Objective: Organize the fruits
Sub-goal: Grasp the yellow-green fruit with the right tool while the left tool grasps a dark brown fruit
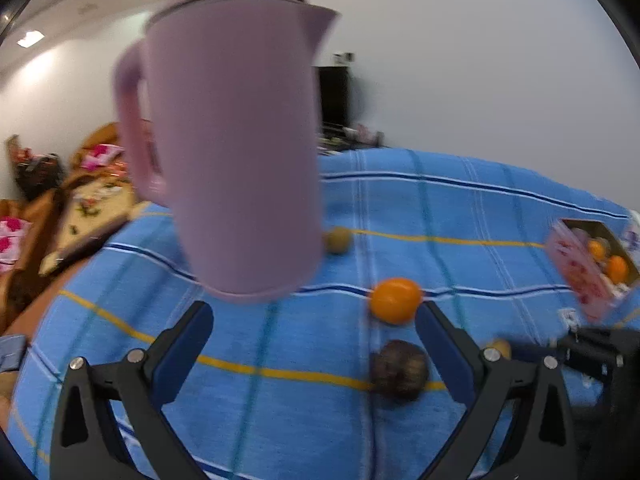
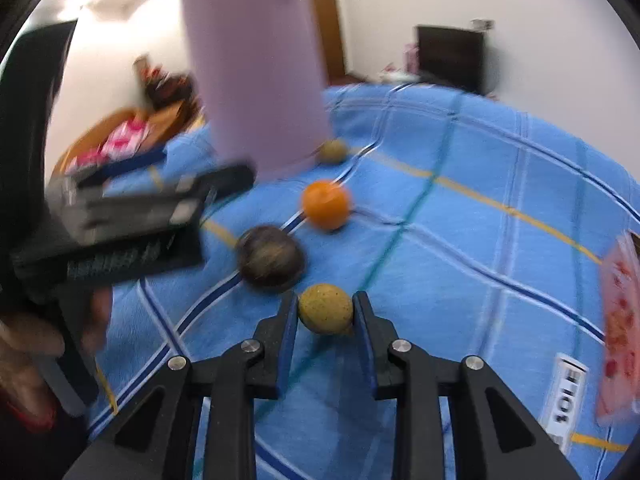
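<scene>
Right gripper (image 2: 326,310) pinches the yellow fruit (image 2: 326,309) on the blue cloth (image 2: 460,240). Left gripper (image 1: 316,320) spread wide, empty. Jug (image 1: 236,140) blurred, hides the far fruit (image 1: 338,240); box (image 1: 592,264) cut off at the edge

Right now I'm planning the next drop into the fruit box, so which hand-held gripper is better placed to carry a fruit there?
Right. The right hand-held gripper is shut on the speckled yellow round fruit, while the left hand-held gripper is open and empty, near the pink plastic pitcher.
</scene>
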Motion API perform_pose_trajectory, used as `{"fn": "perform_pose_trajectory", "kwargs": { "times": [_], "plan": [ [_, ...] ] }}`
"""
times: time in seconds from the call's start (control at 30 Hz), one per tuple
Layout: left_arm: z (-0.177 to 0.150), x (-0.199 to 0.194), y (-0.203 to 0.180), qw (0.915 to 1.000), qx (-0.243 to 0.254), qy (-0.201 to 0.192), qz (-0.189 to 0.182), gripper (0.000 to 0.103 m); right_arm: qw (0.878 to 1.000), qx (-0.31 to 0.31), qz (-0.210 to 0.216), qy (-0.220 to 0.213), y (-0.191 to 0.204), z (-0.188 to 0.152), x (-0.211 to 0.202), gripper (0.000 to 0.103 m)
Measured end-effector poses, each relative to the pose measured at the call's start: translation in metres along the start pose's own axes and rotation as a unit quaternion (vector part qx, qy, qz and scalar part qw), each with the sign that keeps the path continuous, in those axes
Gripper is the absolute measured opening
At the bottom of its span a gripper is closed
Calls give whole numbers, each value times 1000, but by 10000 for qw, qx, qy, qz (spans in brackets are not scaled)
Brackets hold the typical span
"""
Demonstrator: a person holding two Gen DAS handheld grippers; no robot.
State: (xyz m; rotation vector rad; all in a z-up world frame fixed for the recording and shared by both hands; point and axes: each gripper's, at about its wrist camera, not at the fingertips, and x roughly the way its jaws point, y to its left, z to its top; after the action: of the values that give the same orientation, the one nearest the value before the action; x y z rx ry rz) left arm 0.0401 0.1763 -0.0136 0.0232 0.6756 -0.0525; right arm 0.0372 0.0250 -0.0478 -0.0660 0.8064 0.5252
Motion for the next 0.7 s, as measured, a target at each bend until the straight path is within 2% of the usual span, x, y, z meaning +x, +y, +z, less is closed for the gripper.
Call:
{"fn": "perform_pose_trajectory", "kwargs": {
  "times": [0.13,0.27,0.37,0.43,0.53,0.6,0.63,0.7],
  "plan": [
    [-4,6,-18,9989,243,209,-332,101,9966,348,-508,-557,-27,-2,-25,30],
    [-9,18,-29,9978,409,440,-274,92,9895,510,-1001,-906,-46,-1,-40,30],
    [-13,30,-37,9954,556,722,-289,82,9886,564,-1033,-943,-50,-1,-46,30],
    [-13,33,-39,9945,583,823,-268,82,9892,530,-1003,-929,-47,-1,-45,30],
    [-14,40,-31,9940,377,993,-250,76,9899,445,-972,-934,-44,-1,-42,30],
    [-15,42,-24,9929,171,1086,-453,58,9900,399,-978,-933,-40,-3,-38,30],
    [-16,42,-23,9924,144,1124,-477,44,9902,402,-970,-923,-40,-3,-38,30],
    [-17,41,-22,9929,123,1112,-416,43,9904,433,-944,-912,-40,-4,-40,30]
  ]
}}
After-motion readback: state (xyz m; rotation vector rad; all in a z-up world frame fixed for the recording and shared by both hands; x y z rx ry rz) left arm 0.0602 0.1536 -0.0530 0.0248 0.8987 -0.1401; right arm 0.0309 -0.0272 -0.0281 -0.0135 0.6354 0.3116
